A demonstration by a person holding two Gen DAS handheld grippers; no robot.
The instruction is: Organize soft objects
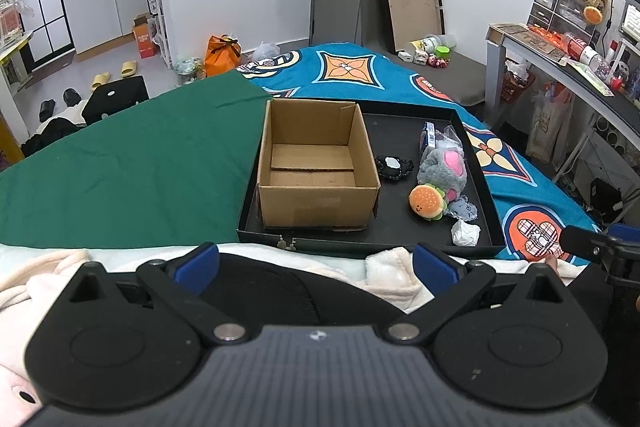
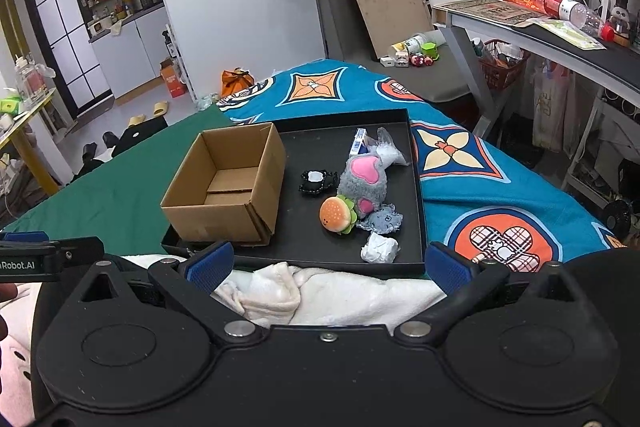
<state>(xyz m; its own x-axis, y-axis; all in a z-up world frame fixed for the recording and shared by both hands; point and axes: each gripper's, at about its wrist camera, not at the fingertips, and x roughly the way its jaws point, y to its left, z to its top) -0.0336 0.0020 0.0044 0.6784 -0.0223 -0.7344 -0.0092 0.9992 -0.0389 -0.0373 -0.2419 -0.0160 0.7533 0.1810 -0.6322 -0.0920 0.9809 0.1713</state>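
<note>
Resting on the bed, a shallow black tray [image 1: 472, 155] is carrying all the task items, straddling the seam where the green sheet [image 1: 132, 163] is meeting the blue patterned cover [image 1: 520, 163]. Both grippers are hovering short of the tray's near edge, above a white fleece blanket [image 2: 344, 291]. The left gripper [image 1: 316, 263] is holding its jaws spread wide with nothing between the blue pads, and the right gripper [image 2: 328, 263] is doing the same, jaws fully apart and empty. An open cardboard box [image 1: 316, 163], empty apart from a loose flap lying on its floor, is occupying the left half of the tray. The soft objects are lying in the right half: a burger plush [image 2: 337, 214] is sitting toward the near edge, touching a grey plush with pink heart patches [image 2: 362, 185] just behind it. A small grey-blue frilled piece [image 2: 382, 219] is lying beside the burger plush, and a crumpled white wad [image 2: 379, 247] is sitting nearest the tray's near right corner. A black rosette with a white centre [image 2: 317, 181] is lying between the box and the grey plush. A blue-and-white carton [image 2: 358, 143] and a clear plastic bag [image 2: 386, 149] are resting toward the far right corner.
</note>
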